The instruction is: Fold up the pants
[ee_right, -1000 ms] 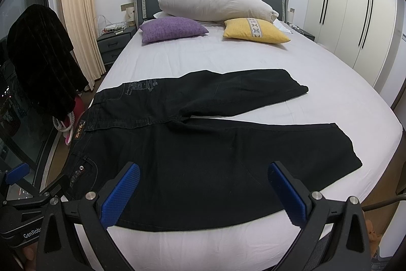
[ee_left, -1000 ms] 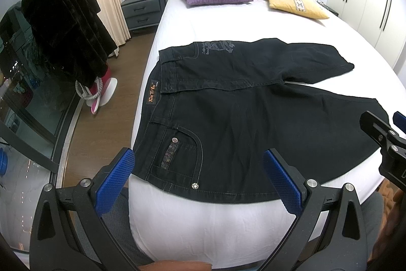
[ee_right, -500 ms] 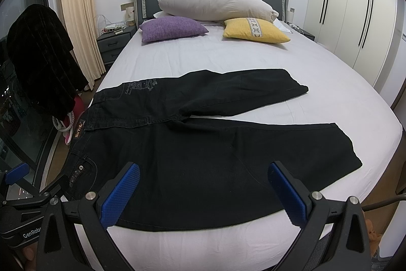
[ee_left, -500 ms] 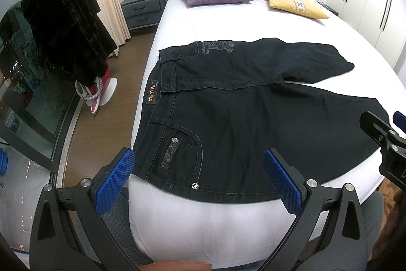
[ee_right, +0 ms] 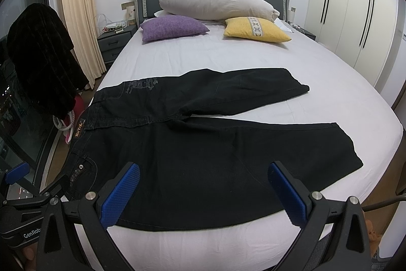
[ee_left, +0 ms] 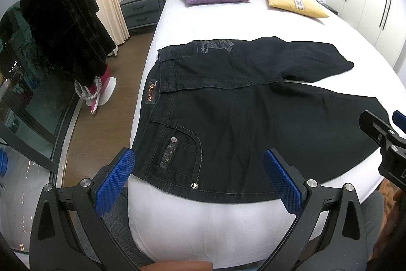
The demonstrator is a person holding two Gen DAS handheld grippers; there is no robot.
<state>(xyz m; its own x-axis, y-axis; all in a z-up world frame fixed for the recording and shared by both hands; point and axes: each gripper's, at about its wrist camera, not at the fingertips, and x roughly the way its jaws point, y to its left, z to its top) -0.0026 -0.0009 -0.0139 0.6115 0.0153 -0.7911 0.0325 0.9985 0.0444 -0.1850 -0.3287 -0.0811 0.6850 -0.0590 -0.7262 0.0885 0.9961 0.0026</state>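
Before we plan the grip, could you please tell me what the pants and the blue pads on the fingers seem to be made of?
Pants: apparently black denim, matte, with contrast stitching and metal rivets. Blue pads: probably rubber or plastic, given the knurled diamond texture.

Light: even, bright indoor light from above; the white bed sheet [ee_right: 228, 60] reads clean, without glare.
Shadows: soft and faint beneath the pillows.
Dark areas: the black pants [ee_left: 253, 123] swallow detail; only stitching and rivets show.
Reflections: the glass at left mirrors small lights.
Distortion: strong fisheye bending, black vignette at corners.
Focus: sharp throughout, no motion blur.
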